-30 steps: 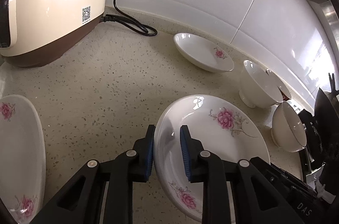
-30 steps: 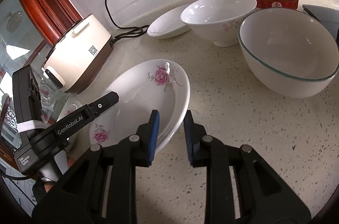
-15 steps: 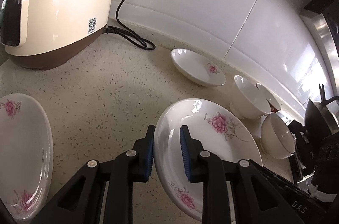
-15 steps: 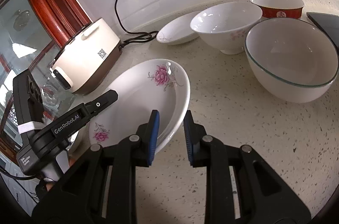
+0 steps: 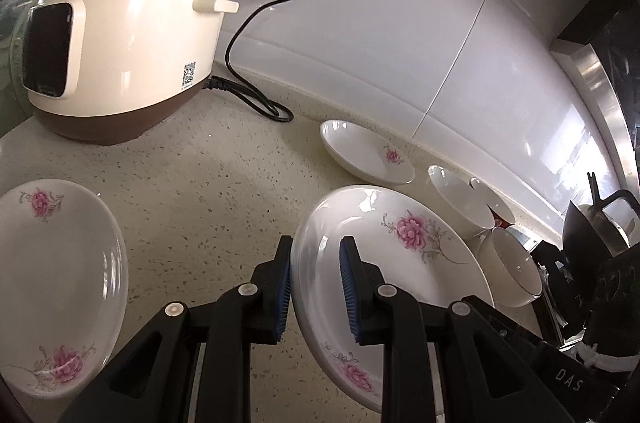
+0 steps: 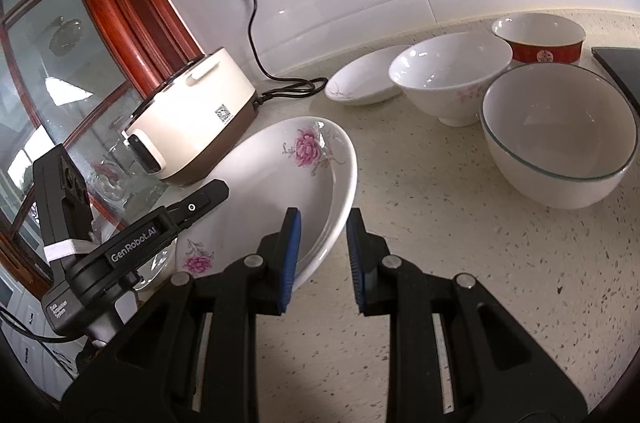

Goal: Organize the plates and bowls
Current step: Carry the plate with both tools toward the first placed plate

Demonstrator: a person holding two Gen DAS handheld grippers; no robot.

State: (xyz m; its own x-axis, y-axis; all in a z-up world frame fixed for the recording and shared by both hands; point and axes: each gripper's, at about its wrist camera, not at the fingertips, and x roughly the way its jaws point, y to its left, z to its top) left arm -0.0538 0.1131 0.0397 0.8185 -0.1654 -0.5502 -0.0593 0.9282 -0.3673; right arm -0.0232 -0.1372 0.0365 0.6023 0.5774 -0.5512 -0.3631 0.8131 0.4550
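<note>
We hold the flowered plate (image 5: 400,255) by 2 opposite rims: our left gripper (image 5: 316,287) clamps one edge between its blue pads, our right gripper (image 6: 322,255) clamps the other, so the plate sits low in the middle of both views, tilted above the counter (image 6: 460,263). Both grippers angle downward. At right, the 3 bowls (image 6: 560,139) stand empty; another plate (image 5: 52,283) lies lower left.

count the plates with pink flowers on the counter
3: one held between both sets of jaws, one on the counter at the left near edge, one by the back wall. Others may sit out of frame.
</note>
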